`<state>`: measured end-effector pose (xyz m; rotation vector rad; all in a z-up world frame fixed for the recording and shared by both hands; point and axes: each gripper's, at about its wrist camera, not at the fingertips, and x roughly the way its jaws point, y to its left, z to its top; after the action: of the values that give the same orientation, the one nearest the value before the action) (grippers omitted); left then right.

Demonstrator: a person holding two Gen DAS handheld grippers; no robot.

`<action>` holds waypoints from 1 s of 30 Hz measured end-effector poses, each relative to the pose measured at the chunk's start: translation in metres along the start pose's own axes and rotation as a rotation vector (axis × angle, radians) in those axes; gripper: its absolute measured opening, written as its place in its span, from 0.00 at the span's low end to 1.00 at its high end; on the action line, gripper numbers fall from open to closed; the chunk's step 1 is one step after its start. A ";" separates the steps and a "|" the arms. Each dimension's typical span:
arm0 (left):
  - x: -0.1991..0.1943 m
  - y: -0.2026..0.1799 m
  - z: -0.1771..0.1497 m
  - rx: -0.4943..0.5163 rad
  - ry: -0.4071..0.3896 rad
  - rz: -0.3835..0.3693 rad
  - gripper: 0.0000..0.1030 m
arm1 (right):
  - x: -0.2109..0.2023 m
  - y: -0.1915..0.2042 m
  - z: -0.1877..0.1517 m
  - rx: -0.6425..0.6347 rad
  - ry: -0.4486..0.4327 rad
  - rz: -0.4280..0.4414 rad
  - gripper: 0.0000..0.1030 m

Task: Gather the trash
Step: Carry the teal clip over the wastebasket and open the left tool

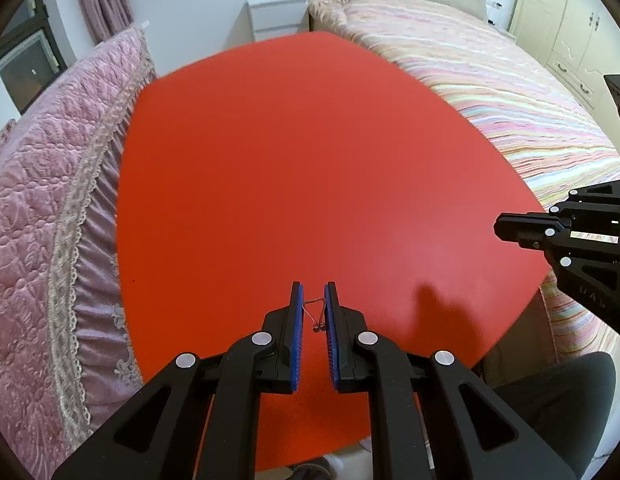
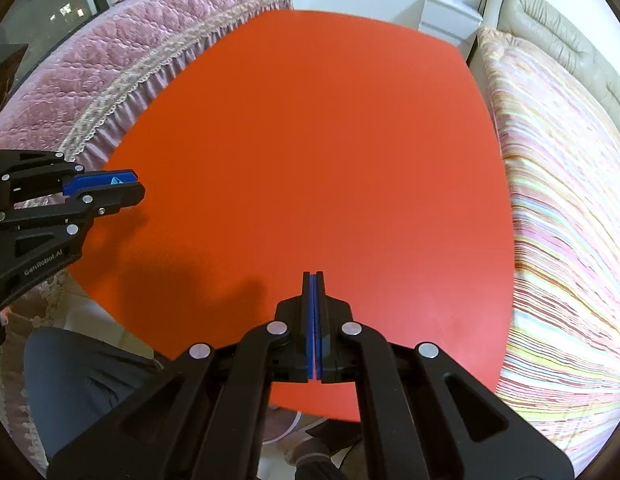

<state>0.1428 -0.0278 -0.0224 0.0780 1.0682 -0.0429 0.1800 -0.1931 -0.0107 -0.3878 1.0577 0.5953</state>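
A red table [image 1: 290, 160] fills both views, also in the right wrist view [image 2: 310, 140]. My left gripper [image 1: 313, 294] hovers over its near edge with its blue pads [image 1: 297, 320] a small gap apart; a thin bent wire or string piece [image 1: 317, 314] sits between them. Whether the pads grip it or it lies on the table below, I cannot tell. My right gripper [image 2: 313, 280] has its pads pressed together with nothing between them, over the table's near right part. Each gripper shows in the other's view, the right one [image 1: 509, 230] and the left one [image 2: 126, 186].
A pink quilted sofa cover with lace trim [image 1: 50, 200] borders the table's left side. A bed with a striped spread [image 1: 509, 100] borders the right. A white nightstand [image 1: 276, 14] stands beyond the far edge. The person's leg [image 2: 78, 380] is below the near edge.
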 end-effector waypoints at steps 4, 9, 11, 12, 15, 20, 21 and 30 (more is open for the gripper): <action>-0.016 -0.002 -0.010 0.007 -0.030 0.001 0.11 | -0.020 0.006 -0.009 -0.010 -0.042 0.002 0.00; -0.040 -0.011 -0.026 0.022 -0.075 -0.009 0.11 | -0.043 0.017 -0.026 -0.024 -0.093 0.014 0.00; -0.047 -0.012 -0.031 0.023 -0.088 -0.013 0.11 | -0.054 0.021 -0.034 -0.027 -0.118 0.018 0.00; -0.051 -0.014 -0.035 0.027 -0.095 -0.014 0.11 | -0.058 0.024 -0.038 -0.028 -0.126 0.021 0.00; -0.063 -0.019 -0.045 0.040 -0.118 -0.017 0.11 | -0.070 0.028 -0.052 -0.032 -0.154 0.022 0.00; -0.082 -0.028 -0.065 0.052 -0.149 -0.039 0.11 | -0.087 0.034 -0.079 -0.025 -0.180 0.036 0.00; -0.086 -0.030 -0.069 0.055 -0.156 -0.045 0.11 | -0.089 0.034 -0.083 -0.023 -0.182 0.042 0.00; -0.103 -0.046 -0.099 0.064 -0.175 -0.097 0.11 | -0.106 0.047 -0.124 -0.007 -0.193 0.092 0.00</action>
<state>0.0036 -0.0654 0.0182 0.0792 0.8952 -0.1686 0.0268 -0.2554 0.0276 -0.2827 0.8919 0.7048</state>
